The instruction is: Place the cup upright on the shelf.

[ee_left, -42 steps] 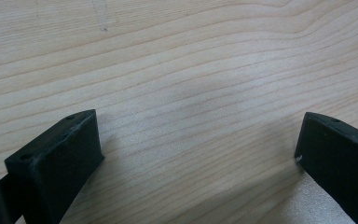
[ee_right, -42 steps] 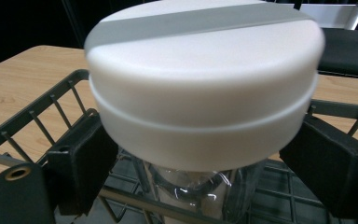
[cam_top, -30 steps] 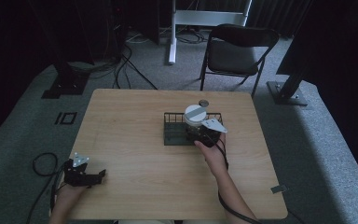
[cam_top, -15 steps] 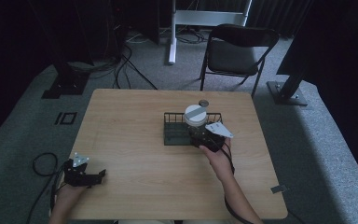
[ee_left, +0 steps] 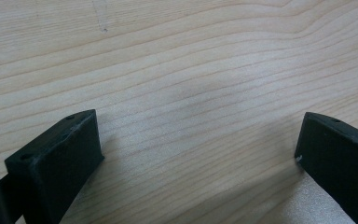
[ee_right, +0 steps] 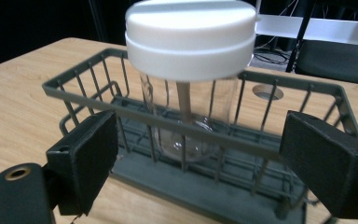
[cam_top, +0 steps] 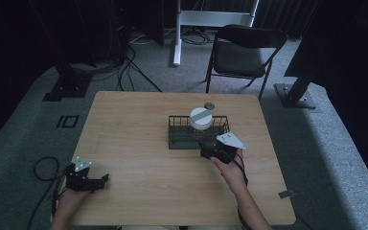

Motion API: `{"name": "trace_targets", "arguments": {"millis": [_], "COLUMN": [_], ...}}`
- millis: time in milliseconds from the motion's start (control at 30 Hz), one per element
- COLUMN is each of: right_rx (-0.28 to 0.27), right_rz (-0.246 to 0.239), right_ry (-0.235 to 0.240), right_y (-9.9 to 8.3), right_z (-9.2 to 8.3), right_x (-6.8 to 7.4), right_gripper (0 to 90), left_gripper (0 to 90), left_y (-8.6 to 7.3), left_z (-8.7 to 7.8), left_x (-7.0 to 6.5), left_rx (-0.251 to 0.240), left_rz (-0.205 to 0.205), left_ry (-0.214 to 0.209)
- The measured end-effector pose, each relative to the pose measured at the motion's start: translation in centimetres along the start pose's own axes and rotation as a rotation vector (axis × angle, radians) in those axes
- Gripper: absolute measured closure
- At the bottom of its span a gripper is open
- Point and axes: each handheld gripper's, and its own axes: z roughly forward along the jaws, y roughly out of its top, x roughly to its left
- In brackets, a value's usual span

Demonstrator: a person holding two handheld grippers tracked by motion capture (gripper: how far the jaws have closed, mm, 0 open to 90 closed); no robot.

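A clear jar (ee_right: 186,93) with a white lid is seen standing upright inside a dark wire basket (cam_top: 177,125) on the wooden table (cam_top: 134,139) — so the placing of the jar can be judged as done. The right gripper (cam_top: 211,149) is held just in front of the basket's near rail, on the person's side, its jaws spread wide with nothing between them; in the right gripper view the jar is seen beyond the rail, clear of both jaws. What is left, as far as can be judged, is little: the right gripper has only to be drawn away from the basket, unless the basket itself is to be moved.

The left gripper (cam_top: 87,180) is rested at the near left corner of the table, well apart from the basket. Its jaws are also parted — bare wood is seen between them in the left gripper view — and nothing is gripped.

A small round hole (cam_top: 209,105) is seen in the tabletop just behind the basket, and a folding chair (cam_top: 242,50) is set beyond the far edge.
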Motion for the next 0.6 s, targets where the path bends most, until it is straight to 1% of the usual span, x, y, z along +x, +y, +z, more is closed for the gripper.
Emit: {"name": "trace_targets", "arguments": {"millis": [167, 300, 367, 533, 600], "right_rx": [0.016, 0.03, 0.035, 0.048, 0.053], "right_rz": [0.0, 0.013, 0.009, 0.03, 0.029], "right_ry": [-0.002, -0.006, -0.009, -0.011, -0.013], "right_y": [-1.0, -1.8, -2.1, -2.8, -3.0], "right_z": [-0.6, -1.0, -1.1, -1.5, -1.7], "right_x": [-0.6, -1.1, -1.3, -1.9, -2.2], "right_gripper": [11.5, 11.5, 11.5, 11.5, 11.5], "left_gripper": [0.6, 0.6, 0.6, 0.5, 0.5], "left_y": [0.0, 0.0, 0.0, 0.0, 0.0], "left_z": [0.0, 0.0, 0.0, 0.0, 0.0], "left_x": [0.0, 0.0, 0.0, 0.0, 0.0], "left_rx": [0.0, -0.001, 0.0, 0.0, 0.0], "left_rz": [0.0, 0.0, 0.0, -0.001, 0.0], "left_ry": [0.0, 0.0, 0.0, 0.0, 0.0]}}
